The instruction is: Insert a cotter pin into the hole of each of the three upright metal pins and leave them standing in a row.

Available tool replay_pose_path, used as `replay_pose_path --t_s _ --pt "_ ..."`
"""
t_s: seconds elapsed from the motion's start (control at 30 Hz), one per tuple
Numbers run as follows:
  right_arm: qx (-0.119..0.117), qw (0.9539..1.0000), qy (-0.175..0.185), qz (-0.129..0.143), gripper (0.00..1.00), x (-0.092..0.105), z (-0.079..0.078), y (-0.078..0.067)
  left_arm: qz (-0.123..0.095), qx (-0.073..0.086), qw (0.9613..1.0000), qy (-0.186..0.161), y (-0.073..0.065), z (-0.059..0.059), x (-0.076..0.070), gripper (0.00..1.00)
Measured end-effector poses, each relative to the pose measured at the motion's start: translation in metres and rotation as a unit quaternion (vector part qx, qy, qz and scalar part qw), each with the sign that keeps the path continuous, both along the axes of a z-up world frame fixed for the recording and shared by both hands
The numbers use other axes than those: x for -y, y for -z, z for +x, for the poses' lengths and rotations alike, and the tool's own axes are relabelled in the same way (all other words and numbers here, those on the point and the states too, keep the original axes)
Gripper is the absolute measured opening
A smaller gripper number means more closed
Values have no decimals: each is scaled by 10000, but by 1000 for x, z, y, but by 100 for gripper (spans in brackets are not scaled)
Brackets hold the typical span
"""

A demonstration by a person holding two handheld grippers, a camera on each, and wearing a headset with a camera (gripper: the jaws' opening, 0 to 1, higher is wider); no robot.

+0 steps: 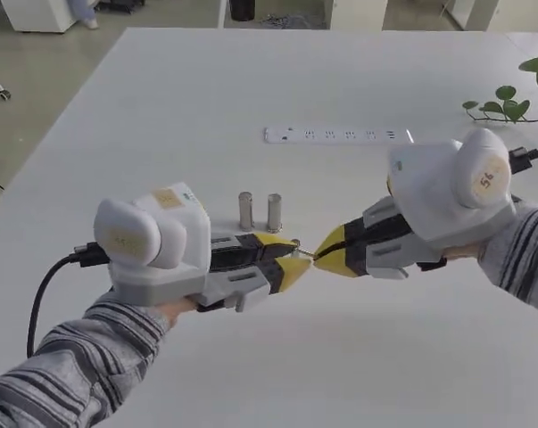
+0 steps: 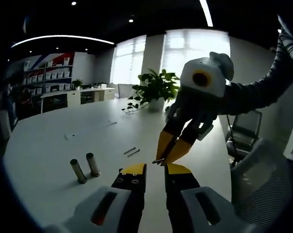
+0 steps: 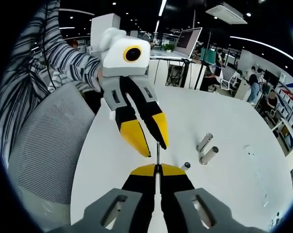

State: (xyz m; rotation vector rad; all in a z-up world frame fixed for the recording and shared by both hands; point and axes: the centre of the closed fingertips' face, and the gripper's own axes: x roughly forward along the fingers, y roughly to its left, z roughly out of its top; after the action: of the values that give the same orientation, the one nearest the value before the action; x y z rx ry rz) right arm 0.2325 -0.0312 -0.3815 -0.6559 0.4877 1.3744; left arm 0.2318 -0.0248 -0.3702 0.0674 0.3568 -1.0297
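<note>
Two upright metal pins stand side by side on the white table, just behind the grippers. They also show in the left gripper view and the right gripper view. A small round metal end sits beside the right jaws. My right gripper is shut on a thin cotter pin that points forward. My left gripper faces it tip to tip, open and holding nothing. The pin's tip lies at the left fingertips.
Two loose cotter pins lie on the table beyond the upright pins. A white power strip lies farther back. A potted plant is at the right edge. Office chairs stand beside the table.
</note>
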Motion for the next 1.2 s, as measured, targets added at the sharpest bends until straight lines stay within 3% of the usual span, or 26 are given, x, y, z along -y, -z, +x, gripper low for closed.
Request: replay_pose_path --t_s 0.1,0.17,0.37,0.57,0.67,0.73,0.9,1.2 --pt "155 9995 48 -275 0 5 7 5 236 93 9996 -101 8 2 -3 16" --pt "191 9990 137 -375 0 7 12 9 412 240 9986 -207 11 5 -5 17" --pt "255 9962 176 -809 0 14 22 24 520 300 9967 -543 22 11 -8 20" --pt "131 9941 290 -1036 0 17 32 35 590 172 9923 -1074 38 25 -13 20" --pt "167 9924 328 -1174 0 18 38 40 689 128 9906 -1176 46 28 -12 20" --pt "91 9919 375 -1210 0 19 40 43 644 94 9899 -1262 49 31 -11 20" --pt "10 9892 475 -1388 0 25 49 54 816 -12 9858 -1468 63 42 -9 19" --pt "-138 9886 584 -1378 0 23 57 65 865 -160 9826 -1635 76 59 -4 18"
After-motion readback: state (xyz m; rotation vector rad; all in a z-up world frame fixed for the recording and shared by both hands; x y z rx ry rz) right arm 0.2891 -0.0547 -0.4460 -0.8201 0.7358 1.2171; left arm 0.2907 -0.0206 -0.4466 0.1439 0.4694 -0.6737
